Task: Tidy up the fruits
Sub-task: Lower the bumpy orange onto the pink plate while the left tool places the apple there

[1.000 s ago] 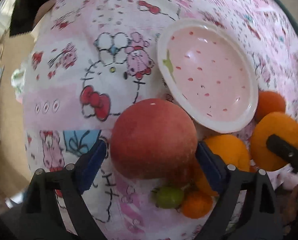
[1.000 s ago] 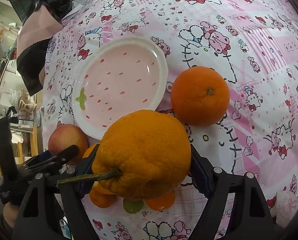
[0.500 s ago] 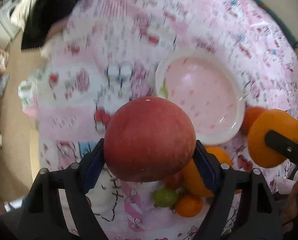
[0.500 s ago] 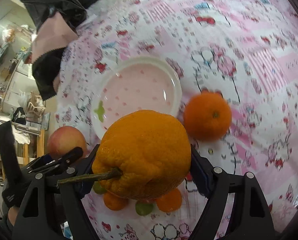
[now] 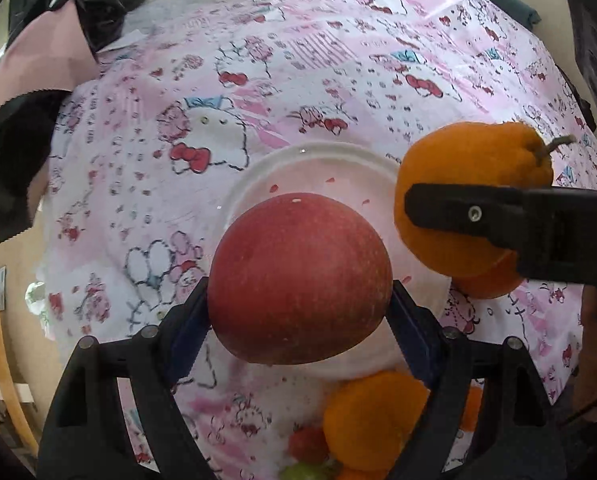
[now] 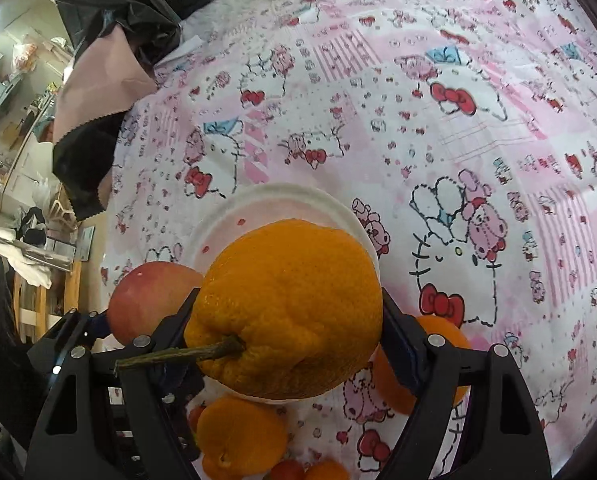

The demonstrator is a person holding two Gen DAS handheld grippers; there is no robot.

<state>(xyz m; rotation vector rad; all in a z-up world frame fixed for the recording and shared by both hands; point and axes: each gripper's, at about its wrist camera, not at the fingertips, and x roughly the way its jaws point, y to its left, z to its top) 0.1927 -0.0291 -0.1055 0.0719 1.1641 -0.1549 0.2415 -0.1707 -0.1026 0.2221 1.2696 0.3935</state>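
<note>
Transport step: left gripper was clamped on apple, right gripper on bumpy orange, both over plate. Next, prob. lower & release w/o the two fruits colliding.

We see open patterned cloth across the upper and right frame, free for passage. The white plate lies at centre. Loose oranges and small fruit crowd the lower edge, and dark clothing blocks the upper left corner.
</note>
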